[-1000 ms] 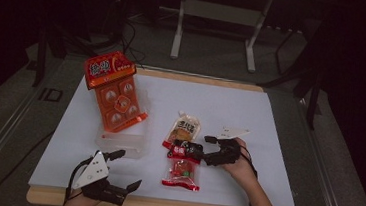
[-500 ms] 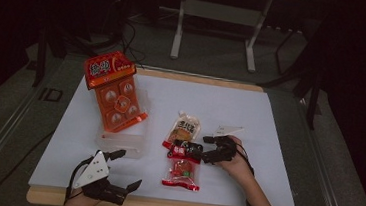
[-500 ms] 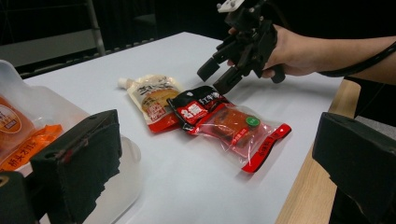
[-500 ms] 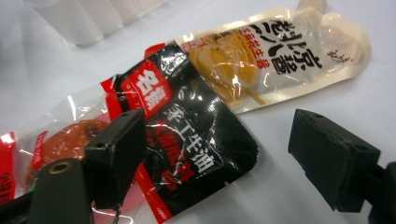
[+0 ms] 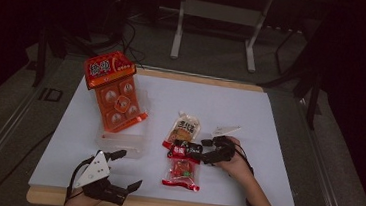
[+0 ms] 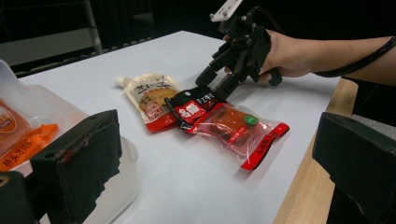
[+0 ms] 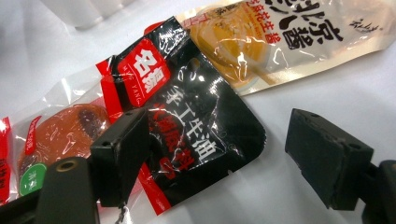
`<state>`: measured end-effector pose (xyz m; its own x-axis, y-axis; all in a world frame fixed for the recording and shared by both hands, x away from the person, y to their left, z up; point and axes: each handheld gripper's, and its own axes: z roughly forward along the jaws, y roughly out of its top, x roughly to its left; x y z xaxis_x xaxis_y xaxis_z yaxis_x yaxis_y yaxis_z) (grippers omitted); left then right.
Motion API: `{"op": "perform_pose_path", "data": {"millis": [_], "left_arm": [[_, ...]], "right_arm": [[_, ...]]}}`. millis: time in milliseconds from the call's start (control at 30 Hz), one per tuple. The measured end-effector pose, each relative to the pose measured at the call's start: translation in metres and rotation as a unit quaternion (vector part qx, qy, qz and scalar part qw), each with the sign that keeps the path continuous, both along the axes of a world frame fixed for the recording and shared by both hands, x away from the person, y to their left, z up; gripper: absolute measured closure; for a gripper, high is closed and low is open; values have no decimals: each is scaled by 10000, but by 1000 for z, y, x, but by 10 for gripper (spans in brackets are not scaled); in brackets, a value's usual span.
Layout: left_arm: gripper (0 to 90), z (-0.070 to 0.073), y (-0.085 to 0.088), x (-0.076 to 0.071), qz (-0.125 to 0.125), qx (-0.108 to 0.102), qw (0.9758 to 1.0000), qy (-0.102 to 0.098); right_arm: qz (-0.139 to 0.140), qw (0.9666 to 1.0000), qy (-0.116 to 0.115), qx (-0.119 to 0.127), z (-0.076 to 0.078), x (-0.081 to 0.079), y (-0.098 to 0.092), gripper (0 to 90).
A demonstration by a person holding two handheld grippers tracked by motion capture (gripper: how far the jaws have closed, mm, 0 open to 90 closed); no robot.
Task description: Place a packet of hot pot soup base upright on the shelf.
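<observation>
While the left gripper (image 5: 124, 170) rests at the near edge of the bench (image 5: 251, 104) with its jaws apart and empty, the right gripper (image 5: 194, 150) sits just beside the small black sachet (image 5: 184, 148). Its jaws are apart, straddling that sachet's end without clamping it. The sachet lies mid-bench, overlapping the red clear packet (image 5: 182, 173) and touching the beige pouch (image 5: 184, 127). By my judgement, the right hand (image 5: 236, 163) is far nearer, and the sachet's long axis runs toward those jaws.

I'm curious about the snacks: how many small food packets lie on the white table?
3: a cream pouch farthest back, a black sachet overlapping its near end by the right gripper, and a clear red-edged packet nearest.
</observation>
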<state>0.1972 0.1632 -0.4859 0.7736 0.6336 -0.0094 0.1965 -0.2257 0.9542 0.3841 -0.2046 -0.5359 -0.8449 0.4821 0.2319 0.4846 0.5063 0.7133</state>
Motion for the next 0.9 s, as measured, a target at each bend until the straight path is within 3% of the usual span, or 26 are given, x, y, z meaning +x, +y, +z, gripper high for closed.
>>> {"op": "perform_pose_path", "data": {"millis": [233, 300, 400, 567, 633, 700, 900], "left_arm": [[18, -2, -1, 1, -28, 7, 10000, 33], [18, -2, -1, 1, -27, 14, 10000, 50], [18, -2, -1, 1, -26, 35, 10000, 56], [18, -3, -1, 2, -9, 35, 10000, 60], [18, -3, -1, 2, -15, 20, 10000, 76], [18, -3, -1, 2, -23, 14, 10000, 79], [18, -4, -2, 3, -27, 26, 9999, 122]], "right_arm": [[94, 9998, 157, 70, 1, 1, -1, 347], [59, 9995, 301, 94, 2, 1, -1, 390], [40, 9996, 275, 20, 4, 2, -2, 451], [-102, 9998, 140, -137, 8, 1, -4, 643], [-131, 9997, 55, -199, 11, 1, -5, 811], [-105, 9997, 38, -202, 13, 0, -5, 897], [-102, 9994, -99, -304, 20, -4, -2, 900]]}}
